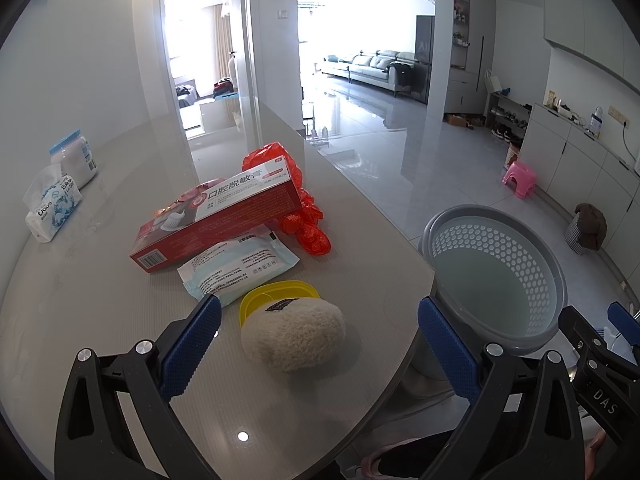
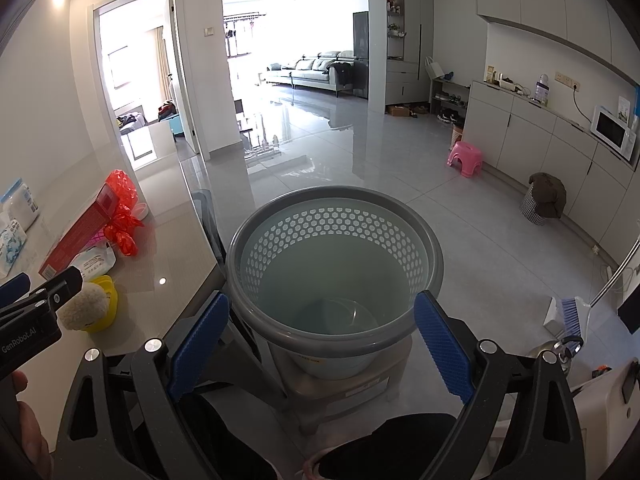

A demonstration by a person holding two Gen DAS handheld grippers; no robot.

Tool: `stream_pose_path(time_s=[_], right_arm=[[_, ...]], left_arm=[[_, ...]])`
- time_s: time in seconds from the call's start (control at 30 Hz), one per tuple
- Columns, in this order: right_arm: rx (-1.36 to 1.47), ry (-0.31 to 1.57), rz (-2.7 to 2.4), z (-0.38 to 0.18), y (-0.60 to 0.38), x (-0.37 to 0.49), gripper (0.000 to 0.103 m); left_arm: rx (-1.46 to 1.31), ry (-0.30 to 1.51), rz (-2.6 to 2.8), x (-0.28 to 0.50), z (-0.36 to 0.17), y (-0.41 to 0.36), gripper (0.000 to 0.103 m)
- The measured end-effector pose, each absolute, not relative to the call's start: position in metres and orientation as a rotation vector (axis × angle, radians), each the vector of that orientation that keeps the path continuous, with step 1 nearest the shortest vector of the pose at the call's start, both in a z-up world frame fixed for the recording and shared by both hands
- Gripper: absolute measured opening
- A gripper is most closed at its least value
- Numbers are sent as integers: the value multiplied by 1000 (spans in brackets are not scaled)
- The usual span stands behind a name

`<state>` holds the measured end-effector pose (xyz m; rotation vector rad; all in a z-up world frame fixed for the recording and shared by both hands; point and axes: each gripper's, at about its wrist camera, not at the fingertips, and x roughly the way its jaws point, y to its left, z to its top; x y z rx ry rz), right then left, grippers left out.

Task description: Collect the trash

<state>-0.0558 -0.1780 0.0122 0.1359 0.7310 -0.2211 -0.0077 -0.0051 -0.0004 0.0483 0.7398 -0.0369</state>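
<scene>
On the grey table (image 1: 100, 320) lie a red toothpaste box (image 1: 218, 220), a pale blue wipes packet (image 1: 240, 266), a crumpled red plastic bag (image 1: 298, 200) and a fluffy cream puff (image 1: 294, 336) resting against a yellow lid (image 1: 280, 290). My left gripper (image 1: 320, 312) is open just above the table, its blue fingers either side of the puff without touching it. Off the table's right edge stands a grey perforated bin (image 2: 336, 194) with nothing visible inside. My right gripper (image 2: 322, 304) hovers open at the bin's near rim. The bin (image 1: 496, 210) also shows in the left wrist view.
A tissue pack (image 1: 52, 210) and a blue-lidded jar (image 1: 76, 158) sit at the table's far left. The bin stands on a low stool (image 2: 344, 394). A pink stool (image 2: 464, 158), a covered basket (image 2: 544, 200) and a broom (image 2: 572, 312) are on the tiled floor.
</scene>
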Motion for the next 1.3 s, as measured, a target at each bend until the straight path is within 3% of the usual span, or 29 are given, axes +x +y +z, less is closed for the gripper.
stream_pose_path(time_s=[1.0, 1.3], right_arm=[[126, 732, -191, 13, -170, -52, 90], [114, 751, -113, 7, -157, -40, 90]], left_arm=[[36, 741, -12, -4, 1, 0, 97], [-6, 734, 65, -11, 0, 39, 97]])
